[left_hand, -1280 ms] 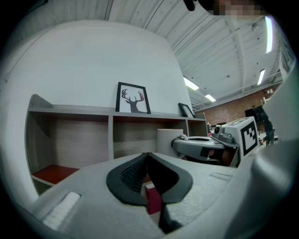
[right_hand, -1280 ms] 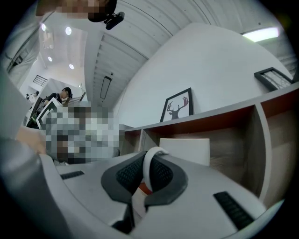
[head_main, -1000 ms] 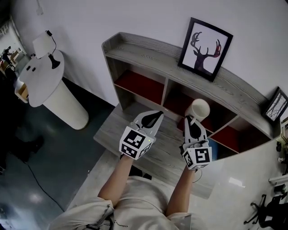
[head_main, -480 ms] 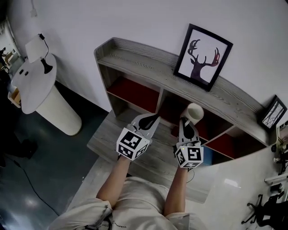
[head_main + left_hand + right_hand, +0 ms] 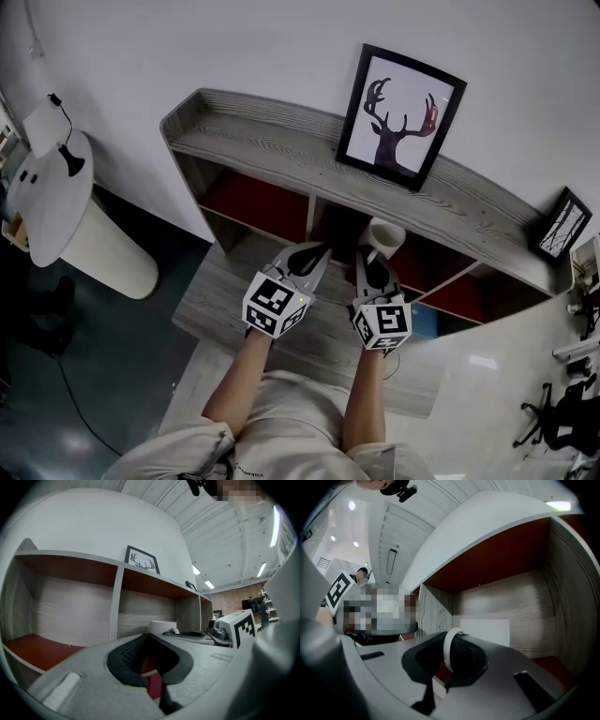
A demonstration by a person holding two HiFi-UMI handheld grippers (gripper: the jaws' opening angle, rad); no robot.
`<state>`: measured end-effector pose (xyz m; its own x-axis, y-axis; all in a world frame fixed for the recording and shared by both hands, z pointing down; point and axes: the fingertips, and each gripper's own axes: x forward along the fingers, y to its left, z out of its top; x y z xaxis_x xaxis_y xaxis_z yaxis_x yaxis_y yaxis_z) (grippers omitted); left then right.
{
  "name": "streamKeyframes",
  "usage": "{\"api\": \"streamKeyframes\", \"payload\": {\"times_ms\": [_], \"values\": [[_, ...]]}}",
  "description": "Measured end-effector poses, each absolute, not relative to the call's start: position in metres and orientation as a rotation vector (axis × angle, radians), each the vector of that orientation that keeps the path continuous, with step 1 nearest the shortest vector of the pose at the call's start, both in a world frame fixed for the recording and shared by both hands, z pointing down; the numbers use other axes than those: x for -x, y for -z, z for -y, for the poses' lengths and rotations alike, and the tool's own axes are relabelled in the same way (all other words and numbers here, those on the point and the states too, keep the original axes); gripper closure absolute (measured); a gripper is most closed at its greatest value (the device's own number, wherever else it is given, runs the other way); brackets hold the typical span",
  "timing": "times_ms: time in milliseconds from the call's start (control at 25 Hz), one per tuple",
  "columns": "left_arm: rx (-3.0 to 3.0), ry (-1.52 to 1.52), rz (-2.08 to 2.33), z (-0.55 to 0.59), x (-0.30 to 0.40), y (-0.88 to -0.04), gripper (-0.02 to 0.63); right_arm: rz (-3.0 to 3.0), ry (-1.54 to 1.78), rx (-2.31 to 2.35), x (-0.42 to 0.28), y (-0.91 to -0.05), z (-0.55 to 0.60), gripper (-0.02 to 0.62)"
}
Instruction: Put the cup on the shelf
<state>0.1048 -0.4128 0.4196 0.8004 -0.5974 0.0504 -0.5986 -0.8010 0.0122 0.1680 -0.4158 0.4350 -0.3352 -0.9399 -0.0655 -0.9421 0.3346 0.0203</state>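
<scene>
A white cup (image 5: 385, 235) hangs at the mouth of the middle compartment of the grey wooden shelf (image 5: 272, 147). My right gripper (image 5: 368, 270) is shut on the cup's handle (image 5: 449, 649), and the cup's body (image 5: 485, 631) shows just beyond the jaws, in front of the compartment's back wall. My left gripper (image 5: 307, 260) floats beside it on the left, shut with nothing in it, pointing at the shelf's divider. In the left gripper view the cup (image 5: 162, 626) and the right gripper's marker cube (image 5: 240, 626) appear to the right of my left gripper (image 5: 149, 636).
A framed deer picture (image 5: 400, 116) stands on the shelf top, a smaller frame (image 5: 562, 223) at its right end. The compartments have red floors (image 5: 253, 202). A grey wooden desk (image 5: 221, 286) lies under the grippers. A white round stand (image 5: 67, 202) is on the left.
Both grippers have moved forward toward the shelf, and the cup has gone from in front of the shelf to the middle compartment's opening. The right gripper's hold is unchanged.
</scene>
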Motion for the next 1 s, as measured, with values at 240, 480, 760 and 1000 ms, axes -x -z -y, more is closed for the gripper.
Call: {"api": "streamKeyframes", "payload": {"times_ms": [240,480,760,1000], "values": [[-2.969,-0.082,0.941,0.412,-0.105,-0.427,0.597,-2.564,-0.078,1.78,-0.159,-0.443,0.416,0.58],[-2.986,-0.099,0.884,0.411,-0.114,-0.431,0.597,-2.57,-0.058,1.766,-0.156,-0.446,0.415,0.578],[-3.015,-0.097,0.849,0.415,-0.122,-0.423,0.597,-2.588,0.012,1.752,-0.154,-0.448,0.418,0.578],[-3.012,-0.102,0.868,0.418,-0.119,-0.422,0.597,-2.589,0.078,1.743,-0.154,-0.446,0.424,0.577]]}}
